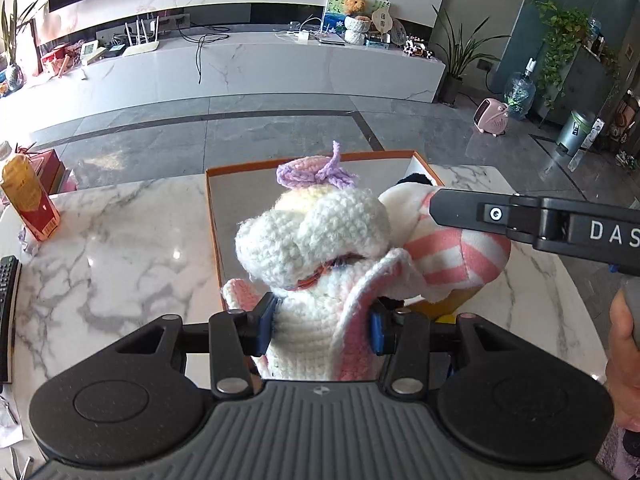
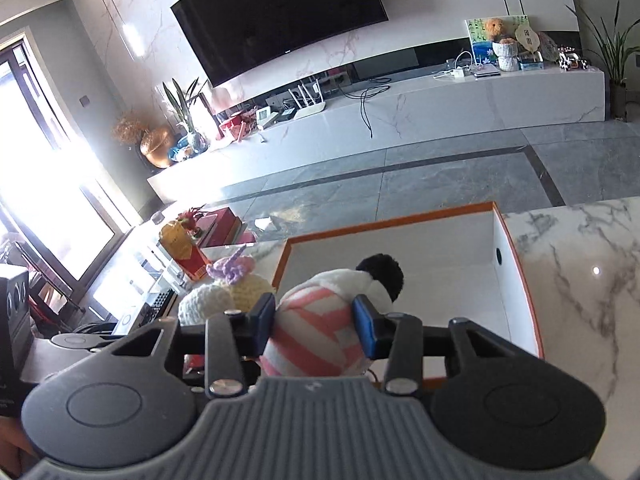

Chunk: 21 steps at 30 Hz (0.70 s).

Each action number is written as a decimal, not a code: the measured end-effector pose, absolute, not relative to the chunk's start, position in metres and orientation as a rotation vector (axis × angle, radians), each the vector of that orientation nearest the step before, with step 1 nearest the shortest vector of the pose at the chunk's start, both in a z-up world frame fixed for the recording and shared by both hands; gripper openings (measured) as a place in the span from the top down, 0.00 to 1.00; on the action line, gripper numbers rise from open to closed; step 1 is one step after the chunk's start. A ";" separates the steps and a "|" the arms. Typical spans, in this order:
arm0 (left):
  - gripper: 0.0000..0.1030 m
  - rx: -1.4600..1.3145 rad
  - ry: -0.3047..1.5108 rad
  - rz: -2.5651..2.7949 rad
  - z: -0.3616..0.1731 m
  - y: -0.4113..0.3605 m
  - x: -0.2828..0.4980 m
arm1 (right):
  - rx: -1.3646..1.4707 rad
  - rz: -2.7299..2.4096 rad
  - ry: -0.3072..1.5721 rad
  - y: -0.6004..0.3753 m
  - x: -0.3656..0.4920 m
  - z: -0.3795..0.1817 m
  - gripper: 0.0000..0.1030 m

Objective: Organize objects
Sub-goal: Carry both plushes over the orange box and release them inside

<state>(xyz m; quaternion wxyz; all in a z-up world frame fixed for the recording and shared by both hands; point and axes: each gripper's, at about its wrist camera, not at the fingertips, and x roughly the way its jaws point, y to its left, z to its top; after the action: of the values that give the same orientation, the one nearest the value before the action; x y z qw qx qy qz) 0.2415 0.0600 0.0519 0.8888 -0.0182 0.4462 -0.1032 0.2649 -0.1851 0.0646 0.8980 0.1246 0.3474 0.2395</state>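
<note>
My left gripper (image 1: 323, 326) is shut on a white and pink crochet doll (image 1: 316, 240) with a purple bow, held over the near edge of an orange-rimmed open box (image 1: 240, 170) on the marble table. My right gripper (image 2: 314, 324) is shut on a pink-and-white striped plush toy (image 2: 316, 328) with a black pompom, held over the same box (image 2: 516, 264). The striped plush (image 1: 452, 256) sits just right of the doll in the left wrist view, under the right gripper's body (image 1: 540, 220). The doll (image 2: 224, 292) shows left of the plush in the right wrist view.
A red and yellow carton (image 1: 28, 196) stands at the table's left side, and a remote control (image 1: 8, 300) lies at its left edge. The marble tabletop (image 1: 120, 248) spreads left of the box. Beyond the table are grey floor tiles and a long TV bench (image 1: 240, 68).
</note>
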 end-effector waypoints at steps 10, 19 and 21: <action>0.50 -0.026 1.018 -0.175 0.009 0.064 0.299 | 0.251 0.449 0.795 -0.160 0.350 0.017 0.58; 0.50 0.027 1.084 -0.159 -0.023 0.054 0.312 | 0.310 0.420 0.925 -0.152 0.383 -0.049 0.57; 0.49 0.040 1.103 -0.161 -0.027 0.051 0.314 | 0.307 0.420 0.957 -0.152 0.382 -0.058 0.57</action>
<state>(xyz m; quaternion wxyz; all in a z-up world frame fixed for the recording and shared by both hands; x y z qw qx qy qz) 0.3140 0.0510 -0.0272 0.8486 0.0189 0.5232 -0.0764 0.3815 -0.1517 -0.0583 0.8554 0.1461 0.4550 0.1999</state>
